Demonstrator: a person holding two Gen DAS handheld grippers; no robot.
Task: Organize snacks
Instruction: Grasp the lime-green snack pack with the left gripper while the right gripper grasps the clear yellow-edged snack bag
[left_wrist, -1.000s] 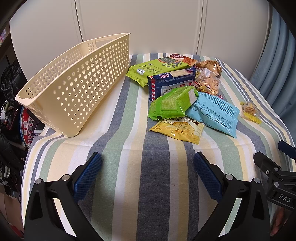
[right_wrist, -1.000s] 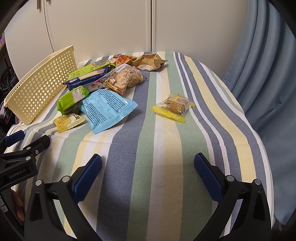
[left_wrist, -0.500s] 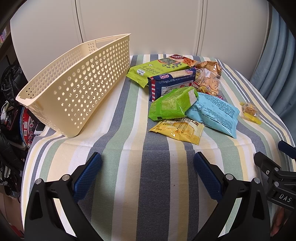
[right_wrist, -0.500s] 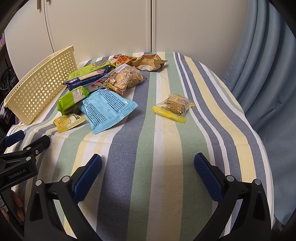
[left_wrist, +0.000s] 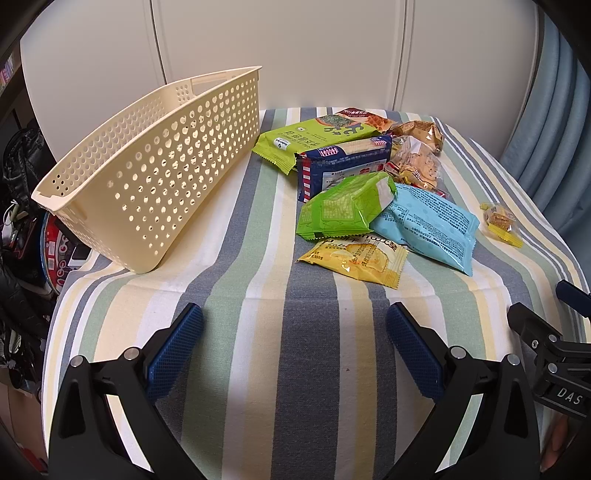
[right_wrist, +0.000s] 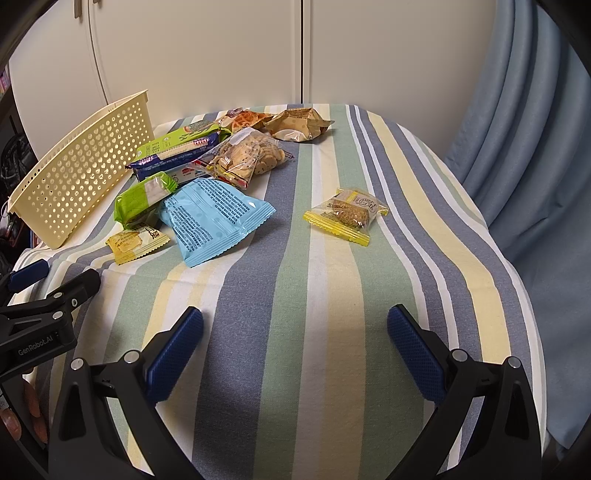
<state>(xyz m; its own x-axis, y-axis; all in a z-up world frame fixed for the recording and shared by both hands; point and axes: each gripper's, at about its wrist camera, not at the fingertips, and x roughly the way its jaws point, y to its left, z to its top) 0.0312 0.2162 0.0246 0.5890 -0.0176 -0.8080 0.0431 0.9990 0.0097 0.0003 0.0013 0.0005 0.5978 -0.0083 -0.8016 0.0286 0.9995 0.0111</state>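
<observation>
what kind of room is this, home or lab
Most likely a home room: a table under a striped tablecloth, white cupboard doors behind it, blue curtains at the side, and a cream perforated basket.

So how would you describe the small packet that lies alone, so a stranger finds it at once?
Start at the cream basket and cross the snack pile rightward on the striped cloth. The packet lies apart, touching nothing: clear with yellow ends.

The basket (left_wrist: 155, 177) is showing matt perforated plastic; the tablecloth (right_wrist: 314, 295) is looking like woven cloth; the blue packet (right_wrist: 214, 218) is gleaming glossy.
</observation>
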